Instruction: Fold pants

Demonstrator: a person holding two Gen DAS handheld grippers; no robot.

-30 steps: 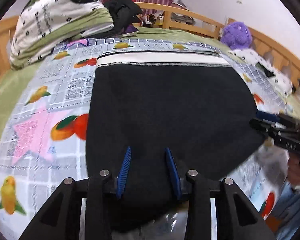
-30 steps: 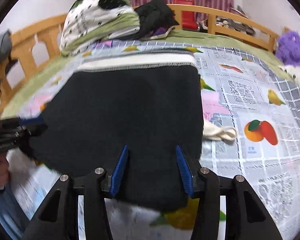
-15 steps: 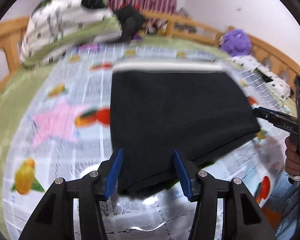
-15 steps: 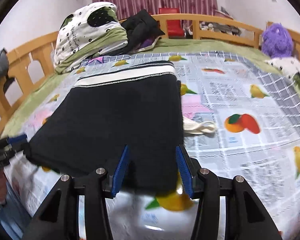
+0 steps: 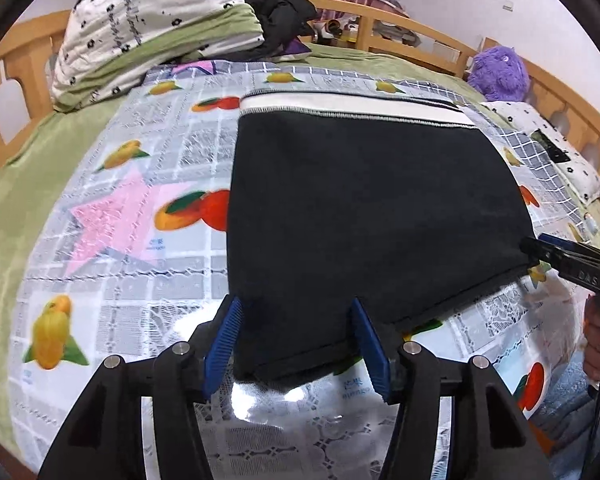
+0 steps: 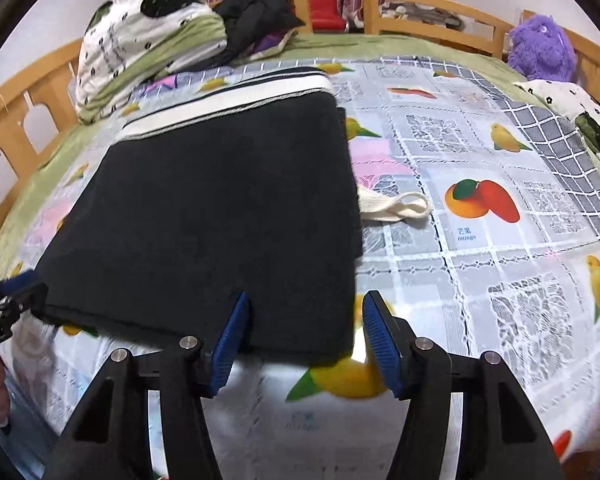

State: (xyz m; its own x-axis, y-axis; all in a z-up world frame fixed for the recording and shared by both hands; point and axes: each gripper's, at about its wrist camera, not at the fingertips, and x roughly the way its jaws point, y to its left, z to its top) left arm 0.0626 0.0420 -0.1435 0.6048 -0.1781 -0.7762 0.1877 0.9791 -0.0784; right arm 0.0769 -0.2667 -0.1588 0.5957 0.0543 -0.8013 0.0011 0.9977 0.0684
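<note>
Black pants (image 5: 372, 204) with a white waistband (image 5: 352, 110) lie folded flat on the fruit-print bed cover (image 5: 112, 220). My left gripper (image 5: 296, 340) straddles their near left corner. Its jaws are opening and the blue pads stand clear of the cloth. In the right wrist view the same pants (image 6: 220, 216) fill the left half. My right gripper (image 6: 306, 340) sits at their near right corner, jaws opening too, pads off the fabric. Each gripper shows at the edge of the other's view: right gripper (image 5: 568, 260), left gripper (image 6: 4, 300).
A cream drawstring loop (image 6: 396, 206) pokes out at the pants' right side. Piled bedding (image 5: 152, 20) and a black garment (image 5: 280, 4) sit at the far end by the wooden rail (image 6: 400, 4). A purple plush toy (image 6: 540, 48) is at the far right. A person's hand (image 5: 598, 336) holds the right gripper.
Both grippers' jaws have widened and let go of the near hem. The left one drew back, so the pants' near edge now shows between its pads. The pants lie still.
</note>
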